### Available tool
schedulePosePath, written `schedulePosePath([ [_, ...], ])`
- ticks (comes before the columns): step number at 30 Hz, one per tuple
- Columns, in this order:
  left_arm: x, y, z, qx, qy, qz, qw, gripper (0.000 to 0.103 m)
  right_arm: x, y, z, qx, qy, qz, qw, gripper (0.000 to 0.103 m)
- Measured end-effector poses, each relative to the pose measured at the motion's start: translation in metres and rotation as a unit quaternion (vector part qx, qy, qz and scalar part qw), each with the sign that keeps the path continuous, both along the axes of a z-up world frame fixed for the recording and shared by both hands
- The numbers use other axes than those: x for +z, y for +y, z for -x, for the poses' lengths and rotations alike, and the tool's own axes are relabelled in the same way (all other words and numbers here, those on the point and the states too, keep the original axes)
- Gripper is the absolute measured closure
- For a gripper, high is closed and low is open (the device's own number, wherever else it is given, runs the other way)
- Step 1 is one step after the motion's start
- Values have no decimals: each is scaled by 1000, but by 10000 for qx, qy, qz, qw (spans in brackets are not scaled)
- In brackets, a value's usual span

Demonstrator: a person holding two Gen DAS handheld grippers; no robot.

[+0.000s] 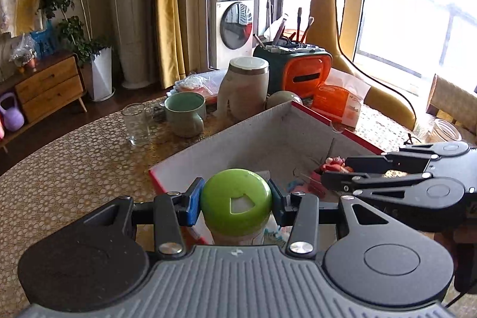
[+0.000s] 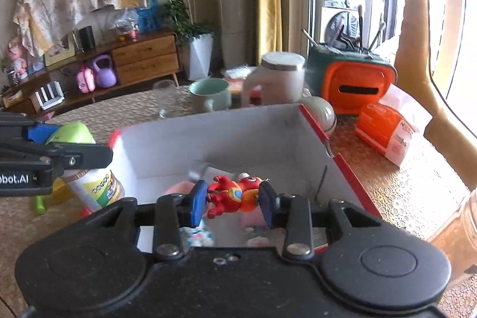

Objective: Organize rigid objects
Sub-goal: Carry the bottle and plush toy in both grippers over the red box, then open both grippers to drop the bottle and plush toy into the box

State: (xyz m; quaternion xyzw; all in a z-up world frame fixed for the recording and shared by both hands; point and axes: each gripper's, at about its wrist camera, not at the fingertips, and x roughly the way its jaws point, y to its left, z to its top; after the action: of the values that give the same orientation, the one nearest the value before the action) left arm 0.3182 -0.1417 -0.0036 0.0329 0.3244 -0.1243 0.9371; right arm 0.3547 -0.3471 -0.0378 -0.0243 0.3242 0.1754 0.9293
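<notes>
Green-capped bottle (image 1: 236,200) and red toy figure (image 2: 234,194), each clamped in a gripper at the cardboard box (image 1: 238,136).

The left gripper (image 1: 236,203) squeezes the bottle just under its cap at the box's near left corner; its own camera looks down on the cap, so the body is nearly hidden. Only the right wrist view shows the bottle from the side: white with a printed label, long axis near upright, cap leaning slightly left. The right gripper (image 2: 234,197) pinches the figure between narrow blue pads (image 2: 196,206) above the box's inside, its body lying crosswise from pad to pad. The left view shows the figure only as a red-pink scrap behind the other gripper's fingers.
</notes>
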Motion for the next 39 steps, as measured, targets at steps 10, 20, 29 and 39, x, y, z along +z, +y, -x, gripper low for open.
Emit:
schedulePosePath([
  [10, -29, -32, -54, -165, 479, 187, 9985, 58, -28, -10, -27, -97, 237, 362, 9990, 66],
  [20, -60, -61, -89, -387, 946, 182, 9946, 58, -43, -6, -31, 212, 344, 897, 9952, 66],
  [29, -67, -66, -104, -396, 1110, 119, 9930, 59, -54, -3, -35, 186, 435, 969, 9942, 63],
  [39, -73, -60, -103, -400, 1498, 323, 9874, 47, -47, -4, -24, 208, 368, 828, 9957, 48],
])
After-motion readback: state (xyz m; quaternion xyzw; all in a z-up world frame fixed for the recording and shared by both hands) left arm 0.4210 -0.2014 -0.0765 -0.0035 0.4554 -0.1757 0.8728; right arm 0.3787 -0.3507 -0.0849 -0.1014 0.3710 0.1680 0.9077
